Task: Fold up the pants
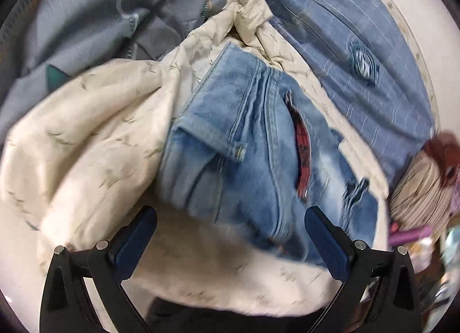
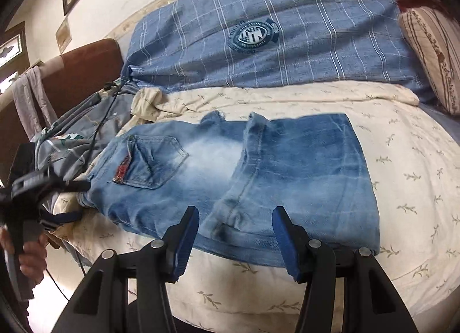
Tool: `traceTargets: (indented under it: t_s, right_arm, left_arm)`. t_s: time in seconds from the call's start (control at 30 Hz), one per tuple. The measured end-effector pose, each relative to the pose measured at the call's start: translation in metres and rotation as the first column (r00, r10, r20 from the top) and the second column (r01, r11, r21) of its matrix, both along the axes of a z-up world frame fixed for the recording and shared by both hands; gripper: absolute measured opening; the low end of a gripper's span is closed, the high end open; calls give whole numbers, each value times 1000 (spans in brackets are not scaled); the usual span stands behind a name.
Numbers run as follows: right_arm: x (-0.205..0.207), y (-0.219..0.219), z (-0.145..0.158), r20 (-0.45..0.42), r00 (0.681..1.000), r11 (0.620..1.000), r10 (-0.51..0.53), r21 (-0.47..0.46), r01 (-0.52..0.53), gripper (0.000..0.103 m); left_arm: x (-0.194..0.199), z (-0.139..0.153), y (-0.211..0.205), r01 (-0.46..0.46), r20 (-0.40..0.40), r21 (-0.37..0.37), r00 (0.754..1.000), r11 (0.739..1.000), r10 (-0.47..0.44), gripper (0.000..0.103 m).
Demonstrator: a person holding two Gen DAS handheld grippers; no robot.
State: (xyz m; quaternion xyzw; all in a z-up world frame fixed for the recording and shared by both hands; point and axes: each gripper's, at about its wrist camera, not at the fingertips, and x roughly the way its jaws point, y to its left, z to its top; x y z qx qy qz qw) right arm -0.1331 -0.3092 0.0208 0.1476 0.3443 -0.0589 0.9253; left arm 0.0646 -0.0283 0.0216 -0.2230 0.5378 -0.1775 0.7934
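Denim pants [image 2: 230,172], blue plaid blanket [image 2: 276,42] behind — striped pillow [image 2: 431,54]

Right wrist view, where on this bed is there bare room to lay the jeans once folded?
Bare cream sheet lies right of the jeans, up to the striped pillow, with a strip in front. Left is crowded: grey quilt and cable. Behind lies the blue plaid blanket.

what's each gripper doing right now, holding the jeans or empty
left gripper: open, empty, over the jeans.
right gripper: open, empty, above the folded jeans.
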Motion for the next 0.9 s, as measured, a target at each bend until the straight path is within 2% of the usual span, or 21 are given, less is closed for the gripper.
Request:
traceTargets:
  t_s: [0.07, 0.17, 0.33, 0.37, 0.4, 0.47, 0.6, 0.7, 0.77, 0.8, 0.9]
  right_arm:
    - [-1, -3, -4, -7, 1000, 1000, -3, 12, 3, 57]
    - [-2, -7, -8, -9, 1000, 1000, -10, 15, 10, 57]
    - [-3, -18, -20, -18, 999, 998, -31, 47, 32, 56]
    - [-2, -20, -24, -22, 999, 998, -33, 58, 34, 56]
    - [-2, -21, -27, -22, 999, 997, -32, 64, 33, 56]
    - [-5, -20, -29, -1, 1000, 998, -26, 55, 26, 56]
    - [-8, -24, -33, 33, 999, 997, -19, 81, 17, 56]
    - [-9, -30, -35, 50, 999, 993, -18, 120, 12, 56]
    - [-10, -31, -35, 56, 998, 992, -15, 129, 8, 56]
    - [-10, -31, -35, 58, 998, 991, -14, 132, 6, 56]
    - [-12, -34, -36, 68, 998, 988, -11, 157, 0, 56]
  left_arm:
    - [9, -3, -3, -22, -12, -8, 1000, 1000, 22, 103]
    - [28, -17, -9, -31, -79, -8, 996, 999, 31, 102]
    - [43, -17, -12, -76, -113, -15, 991, 997, 74, 102]
    - [44, -15, -13, -87, -111, -17, 990, 996, 85, 98]
    - [44, -13, -13, -90, -103, -10, 991, 996, 88, 88]
    - [41, -8, -16, -78, -76, 51, 994, 996, 82, 81]
    - [34, 0, -22, -81, -34, 104, 996, 991, 85, 68]
    - [31, 8, -28, -66, 8, 159, 998, 985, 66, 67]
    - [31, 9, -30, -52, 8, 176, 999, 983, 51, 69]
    - [32, 5, -28, -52, -5, 171, 999, 984, 54, 73]
    - [35, -13, -17, -57, -68, 96, 996, 994, 64, 76]
